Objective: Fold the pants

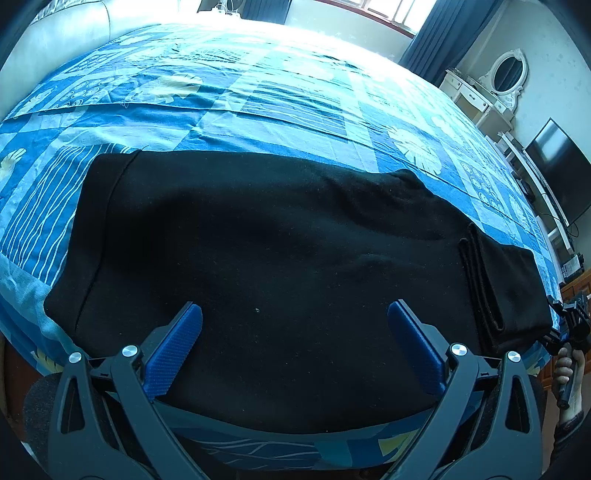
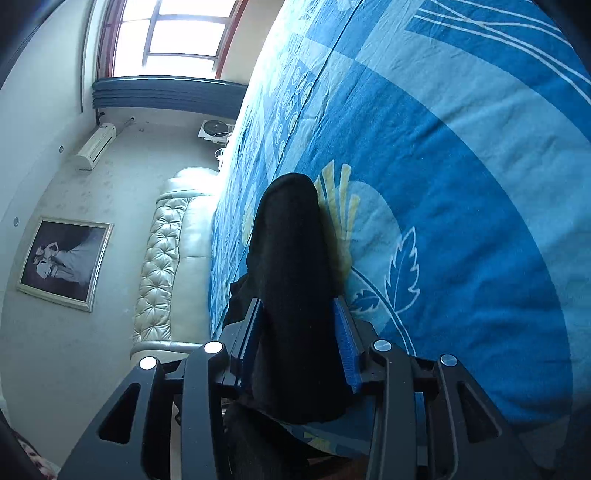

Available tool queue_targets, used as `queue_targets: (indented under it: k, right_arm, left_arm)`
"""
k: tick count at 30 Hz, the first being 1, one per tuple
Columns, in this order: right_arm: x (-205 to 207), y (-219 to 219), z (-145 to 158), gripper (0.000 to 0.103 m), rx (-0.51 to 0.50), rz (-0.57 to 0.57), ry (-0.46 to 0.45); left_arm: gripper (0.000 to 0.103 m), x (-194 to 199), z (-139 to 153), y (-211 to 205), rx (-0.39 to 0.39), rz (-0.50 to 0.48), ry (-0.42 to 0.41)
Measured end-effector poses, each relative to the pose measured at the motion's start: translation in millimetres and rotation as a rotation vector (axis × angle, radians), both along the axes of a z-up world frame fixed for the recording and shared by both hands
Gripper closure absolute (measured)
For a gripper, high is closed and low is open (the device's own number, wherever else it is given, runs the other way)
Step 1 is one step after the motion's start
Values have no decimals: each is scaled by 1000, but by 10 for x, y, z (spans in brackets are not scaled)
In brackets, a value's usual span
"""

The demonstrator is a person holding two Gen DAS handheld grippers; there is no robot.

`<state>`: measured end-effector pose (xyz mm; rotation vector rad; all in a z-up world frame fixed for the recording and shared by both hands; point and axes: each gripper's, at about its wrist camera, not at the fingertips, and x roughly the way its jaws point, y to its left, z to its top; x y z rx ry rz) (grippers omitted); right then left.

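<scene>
Black pants (image 1: 258, 236) lie flat across the near part of a blue patterned bed sheet (image 1: 258, 103), with a folded layered end at the right. My left gripper (image 1: 294, 314) is open and empty, its blue pads just above the near middle of the pants. My right gripper (image 1: 570, 325) shows at the right end of the pants in the left wrist view. In the right wrist view, turned on its side, my right gripper (image 2: 299, 306) is shut on a thick fold of the black pants (image 2: 291, 258) at the bed's edge.
A white padded headboard (image 2: 166, 258) stands at the bed's far left end. A white dresser with an oval mirror (image 1: 506, 74) and a dark TV screen (image 1: 561, 173) stand at the right wall. A window with dark curtains (image 1: 436, 33) is behind the bed.
</scene>
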<state>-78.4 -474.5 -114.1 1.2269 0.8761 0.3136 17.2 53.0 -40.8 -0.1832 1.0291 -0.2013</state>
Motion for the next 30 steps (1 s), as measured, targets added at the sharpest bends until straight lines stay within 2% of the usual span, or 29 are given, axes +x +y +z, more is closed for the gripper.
queue_targets:
  k: [1,3,4,8,14,16,18,19,20,22,24,26,28,30]
  right_arm:
    - [-32,16,-17,64,-23,8,7]
    - [-48,91,-46,79,-123,34,40]
    - [-51,110,-56,80,-152,33,34]
    - [-69,100,-55,81,-164,28,19]
    - [-220,86,34,75,-194,-38,-23]
    - [-315,75,173,73,-302,-114,-38]
    - [-440,77,394,72,-425,-257,-70]
    - [-484,103,508,68,-451,-304,-114]
    - [-494,151,611,58,-478,-321,-148]
    - [-410,335,780,55,-501,-257,-227]
    - [-258,614,880,53,-494,-120,-291]
    - [-112,917,880,45,-455,8,-342]
    - [-1,1151,791,44,-448,99,-356]
    - [102,1310,646,44,-464,162,-326]
  left_arm:
    - [3,-3,-3,-7,4,-1,-1]
    - [3,-2,-11,-16,12,-3,-3]
    - [3,-4,-13,-21,16,-4,-4]
    - [3,-10,-18,-34,30,-12,-9]
    - [3,-10,-6,-22,23,-12,-7]
    - [3,-13,11,-6,14,-8,-7]
    - [3,-16,31,11,5,0,-8]
    - [3,-16,44,16,2,3,-11]
    - [3,-16,58,18,1,3,-15]
    - [3,-18,86,16,3,1,-25]
    - [3,-24,108,9,7,-2,-32]
    - [3,-26,121,0,5,-6,-36]
    - [3,-24,131,-4,10,-12,-40]
    - [3,-24,157,8,19,-13,-48]
